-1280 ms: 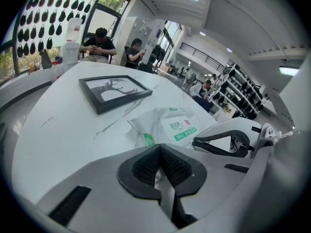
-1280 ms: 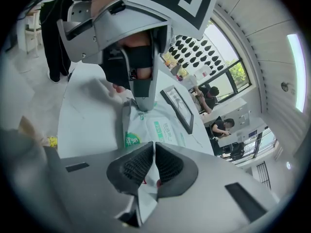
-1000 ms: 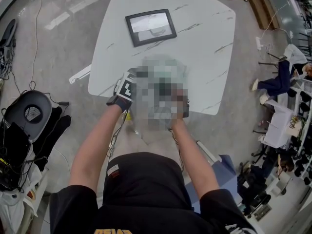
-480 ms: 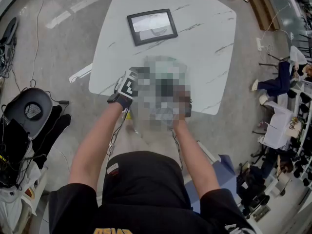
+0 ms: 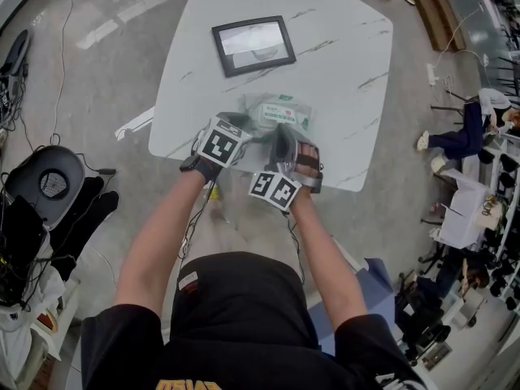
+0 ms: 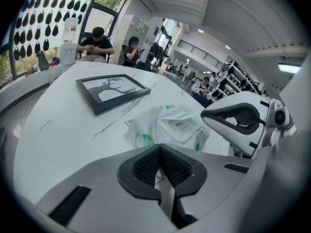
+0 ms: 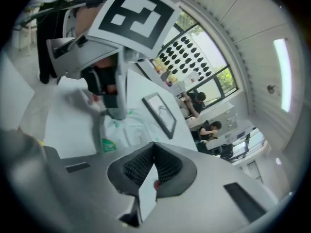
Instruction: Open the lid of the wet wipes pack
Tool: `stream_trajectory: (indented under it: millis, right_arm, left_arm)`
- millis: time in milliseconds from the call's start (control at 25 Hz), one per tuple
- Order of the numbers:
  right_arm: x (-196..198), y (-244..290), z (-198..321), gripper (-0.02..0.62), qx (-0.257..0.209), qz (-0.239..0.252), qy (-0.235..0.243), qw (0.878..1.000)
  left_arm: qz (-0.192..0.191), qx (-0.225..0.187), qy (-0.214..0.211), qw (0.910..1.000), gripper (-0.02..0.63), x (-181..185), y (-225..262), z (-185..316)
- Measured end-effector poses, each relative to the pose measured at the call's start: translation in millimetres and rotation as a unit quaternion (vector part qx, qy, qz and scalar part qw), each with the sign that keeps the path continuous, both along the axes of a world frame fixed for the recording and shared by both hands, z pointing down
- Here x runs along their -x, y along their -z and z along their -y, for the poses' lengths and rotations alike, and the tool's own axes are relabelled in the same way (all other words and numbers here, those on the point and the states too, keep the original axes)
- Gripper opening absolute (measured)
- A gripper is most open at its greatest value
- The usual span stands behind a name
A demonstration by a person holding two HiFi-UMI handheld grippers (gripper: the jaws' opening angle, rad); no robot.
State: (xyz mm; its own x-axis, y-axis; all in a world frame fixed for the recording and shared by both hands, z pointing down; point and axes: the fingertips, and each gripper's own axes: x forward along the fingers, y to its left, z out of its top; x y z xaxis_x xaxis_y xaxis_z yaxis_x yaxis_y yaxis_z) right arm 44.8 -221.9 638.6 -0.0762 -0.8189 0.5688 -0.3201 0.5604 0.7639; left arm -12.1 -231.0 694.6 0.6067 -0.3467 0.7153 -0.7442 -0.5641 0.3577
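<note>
Nearest, the left claw (image 6: 159,148) was closed on what looked like the crumpled near edge of the wet wipes pack (image 6: 167,130), angled down onto it. Judged purpose: anchor the soft pack so it would not slide or lift when the lid is pulled. The right claw (image 7: 153,145) hung just above the pack's right side, apparently clear of it. Its jaws had just closed and met with nothing seen between them, so no hold on the flap yet, as far as I could tell. The pack lay toward the near edge of the white worktop (image 6: 53,130), lid (image 6: 181,125) facing up, apparently flat and not yet opened. Farther back, well apart, a black picture frame (image 6: 111,92) lay flat, outside the working area.
</note>
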Motion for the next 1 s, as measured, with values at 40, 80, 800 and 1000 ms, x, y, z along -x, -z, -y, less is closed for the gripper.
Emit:
stream_trajectory:
  millis: [40, 80, 800, 1000]
  right_arm:
    - [-2.7, 6.6, 6.6, 0.002, -0.013, 0.002, -0.008, 1.000]
    - [-5.5, 11.6, 14.3, 0.002, -0.017, 0.006, -0.015, 1.000]
    - [-24.9, 19.0, 42.7, 0.005, 0.033, 0.072, 0.000, 0.997]
    - [-29.6, 16.0, 48.0, 0.023, 0.055, 0.090, 0.010, 0.994]
  left_arm:
    - [0.001, -0.001, -0.001, 1.0000, 0.017, -0.1, -1.2, -0.1]
    - [0.001, -0.002, -0.001, 1.0000, 0.017, 0.0, -1.3, 0.2]
    - [-0.006, 0.005, -0.002, 1.0000, 0.017, 0.7, 1.5, 0.6]
    - [-0.006, 0.011, -0.001, 0.9999, 0.017, 2.4, 0.7, 0.4]
